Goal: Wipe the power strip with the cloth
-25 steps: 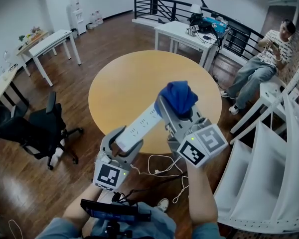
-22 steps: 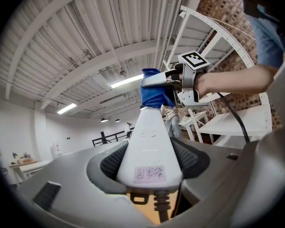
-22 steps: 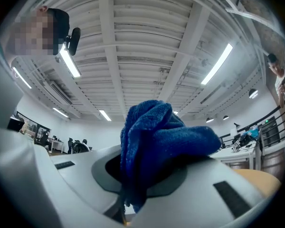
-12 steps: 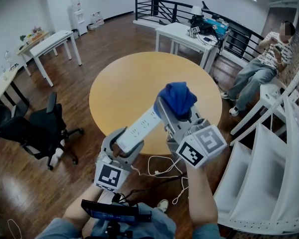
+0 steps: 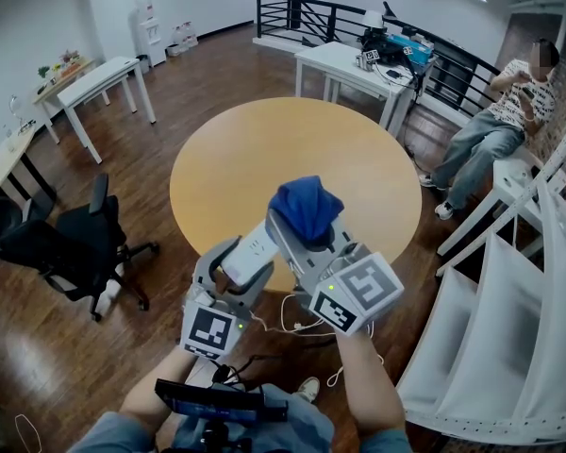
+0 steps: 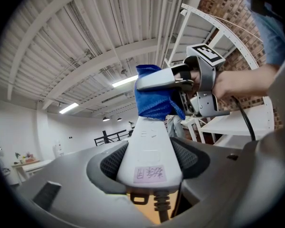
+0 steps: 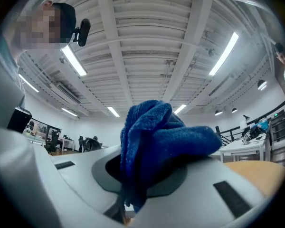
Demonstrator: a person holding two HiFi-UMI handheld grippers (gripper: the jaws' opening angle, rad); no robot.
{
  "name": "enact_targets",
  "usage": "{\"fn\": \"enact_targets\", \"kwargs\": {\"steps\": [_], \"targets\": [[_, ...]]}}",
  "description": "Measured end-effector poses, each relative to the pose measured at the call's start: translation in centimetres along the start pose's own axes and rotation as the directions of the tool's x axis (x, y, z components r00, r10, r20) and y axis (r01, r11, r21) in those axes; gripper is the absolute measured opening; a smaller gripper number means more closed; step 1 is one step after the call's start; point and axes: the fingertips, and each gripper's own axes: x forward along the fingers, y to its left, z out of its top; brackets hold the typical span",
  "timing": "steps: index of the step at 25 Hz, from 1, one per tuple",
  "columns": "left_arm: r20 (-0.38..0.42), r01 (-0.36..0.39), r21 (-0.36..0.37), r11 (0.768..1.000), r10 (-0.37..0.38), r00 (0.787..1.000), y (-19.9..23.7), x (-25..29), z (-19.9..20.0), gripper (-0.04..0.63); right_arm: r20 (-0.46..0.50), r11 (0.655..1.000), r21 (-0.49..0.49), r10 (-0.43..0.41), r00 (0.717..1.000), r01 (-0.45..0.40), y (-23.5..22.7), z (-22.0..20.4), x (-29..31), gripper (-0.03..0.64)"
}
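Blue cloth [image 5: 305, 210] bunched in R claw [image 5: 307, 232], pinched tight, sitting on far end of white power strip [image 5: 252, 250]. L claw [image 5: 229, 264] clamped on strip's near, cord end. Both held up over near edge of round wooden tabletop [image 5: 264, 149]. White cord [image 5: 302, 324] hangs below.
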Motion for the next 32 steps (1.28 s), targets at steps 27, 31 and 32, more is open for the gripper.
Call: {"fn": "enact_targets", "kwargs": {"steps": [27, 31, 32], "targets": [[-0.011, -0.006, 0.025, 1.000, 0.006, 1.000, 0.6, 0.9, -0.1, 0.287, -0.054, 0.976, 0.102, 0.198, 0.979, -0.191, 8.1, -4.2, 1.6, 0.061], [-0.006, -0.001, -0.050, 0.999, 0.001, 1.000, 0.8, 0.7, -0.1, 0.287, -0.001, 0.981, 0.089, 0.171, 0.985, -0.170, 7.4, -3.3, 1.0, 0.061], [-0.005, 0.003, -0.082, 0.997, -0.003, 1.000, 0.9, 0.6, -0.2, 0.287, 0.020, 0.985, 0.088, 0.150, 0.988, -0.152, 6.9, -2.8, 0.6, 0.061]]}}
